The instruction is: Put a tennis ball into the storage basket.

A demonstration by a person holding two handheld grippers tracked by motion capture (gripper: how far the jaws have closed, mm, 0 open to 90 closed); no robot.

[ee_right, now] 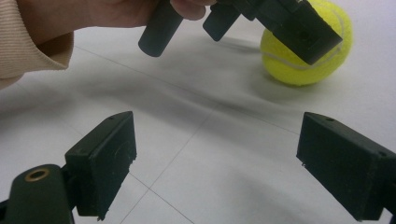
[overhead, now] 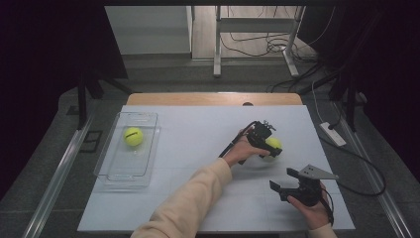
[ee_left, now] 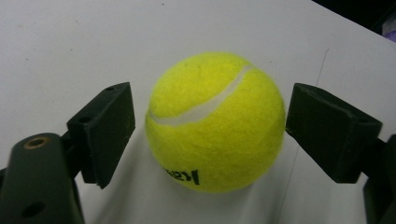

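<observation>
A yellow tennis ball (ee_left: pixel 215 121) rests on the white table between the black jaws of my left gripper (ee_left: pixel 210 135). A thin gap shows at the left pad, and the right pad sits at the ball's edge. In the high view this ball (overhead: pixel 275 144) lies right of centre, with the left gripper (overhead: pixel 269 145) reaching over it from the left. My right gripper (overhead: pixel 283 179) hovers open nearer the front right, nothing between its jaws (ee_right: pixel 215 158). From there the same ball (ee_right: pixel 299 65) and the left gripper (ee_right: pixel 289 23) are seen ahead. A second tennis ball (overhead: pixel 132 136) lies in a clear tray (overhead: pixel 106 171).
The clear tray stands near the left edge of the white table (overhead: pixel 198 139). A cable trails from the left gripper across the table's middle. The person's cream sleeve (overhead: pixel 193 198) crosses the front of the table. A white power strip (overhead: pixel 333 134) lies on the floor at the right.
</observation>
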